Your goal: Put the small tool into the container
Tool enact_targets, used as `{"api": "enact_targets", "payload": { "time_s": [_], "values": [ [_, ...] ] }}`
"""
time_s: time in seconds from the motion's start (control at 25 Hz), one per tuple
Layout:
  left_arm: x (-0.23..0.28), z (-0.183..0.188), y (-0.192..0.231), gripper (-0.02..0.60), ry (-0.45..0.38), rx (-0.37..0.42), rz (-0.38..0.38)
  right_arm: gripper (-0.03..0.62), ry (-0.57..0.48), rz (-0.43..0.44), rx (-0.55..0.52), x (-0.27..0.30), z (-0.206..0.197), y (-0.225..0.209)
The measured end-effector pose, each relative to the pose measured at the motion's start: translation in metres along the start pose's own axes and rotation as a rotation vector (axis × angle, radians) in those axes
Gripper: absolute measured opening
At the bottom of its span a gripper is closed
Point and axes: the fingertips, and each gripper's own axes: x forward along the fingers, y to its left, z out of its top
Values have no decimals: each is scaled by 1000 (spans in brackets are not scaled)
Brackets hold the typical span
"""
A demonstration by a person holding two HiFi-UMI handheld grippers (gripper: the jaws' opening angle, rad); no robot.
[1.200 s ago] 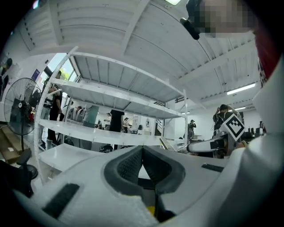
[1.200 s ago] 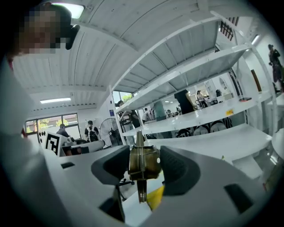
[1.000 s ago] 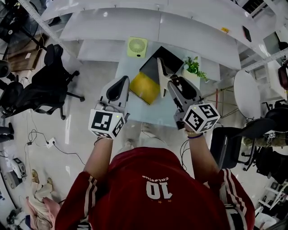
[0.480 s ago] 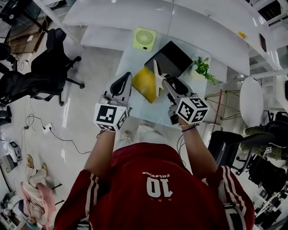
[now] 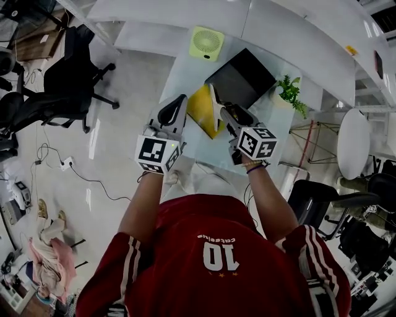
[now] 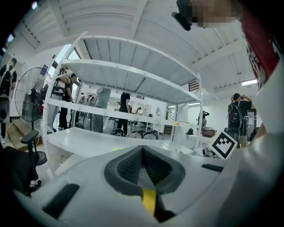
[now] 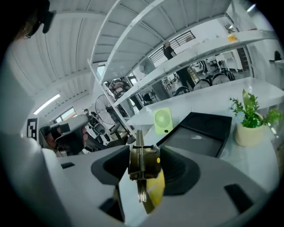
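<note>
The small tool (image 7: 142, 166), a thin metal blade in an olive-brass body, stands upright between the jaws of my right gripper (image 7: 141, 155), which is shut on it. In the head view the right gripper (image 5: 223, 112) holds the tool (image 5: 214, 102) over the glass table, at the right edge of a flat yellow object (image 5: 199, 111). Beyond it lies an open black box (image 5: 242, 77), also in the right gripper view (image 7: 199, 133). My left gripper (image 5: 178, 102) hovers left of the yellow object, shut and empty (image 6: 143, 150).
A green desk fan (image 5: 206, 42) stands at the table's far edge and a small potted plant (image 5: 291, 93) at its right. White shelving (image 5: 185, 9) runs behind the table. Black office chairs (image 5: 62, 86) stand on the floor to the left.
Both grippers have drawn closer together over the table, the right one carrying the tool toward the yellow object. The head view has shifted. Neither grip has changed.
</note>
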Motion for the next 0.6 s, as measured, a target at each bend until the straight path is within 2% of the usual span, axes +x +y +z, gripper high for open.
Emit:
{"api": "enact_targets", "payload": {
  "time_s": [0.6],
  "values": [
    [6,-51,12,-2,100,-55,50,221,156,-1,56,54,-68,-36]
  ]
}}
